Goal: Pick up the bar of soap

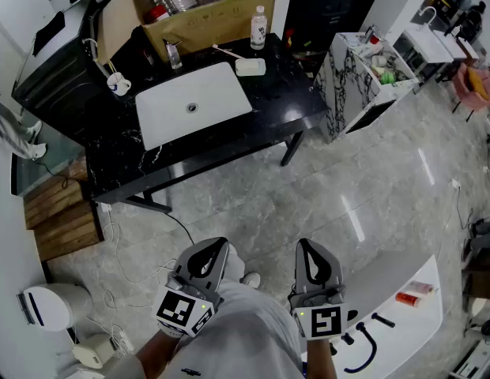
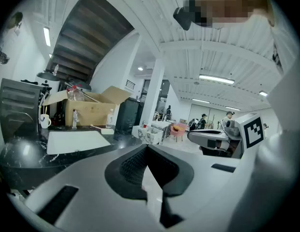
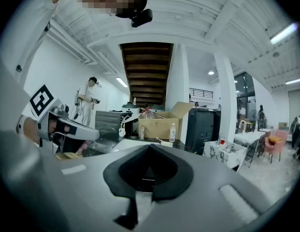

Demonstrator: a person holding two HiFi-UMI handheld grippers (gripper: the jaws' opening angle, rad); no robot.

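Head view cuts off both forearms at the bottom edge, so only the left gripper (image 1: 220,245), the right gripper (image 1: 305,245) and their marker cubes show. The cardboard box (image 1: 199,10) at the back of the black table (image 1: 300,105) runs out of the top of the frame, and what fills it is hard to make out. The bar of soap (image 1: 250,67) is a small pale block (too small for any detail). It lies on the table just right of the white sink (image 1: 213,85), near a clear bottle (image 1: 259,27). It is well apart from both grippers, across a stretch of marble floor (image 1: 324,196) ahead of the jaw tips. Left gripper view shows its jaws pressed together at the tips with nothing between them, the soap only a faint sliver far beyond. Right gripper view shows the same: jaws closed and empty, the table in the distance.
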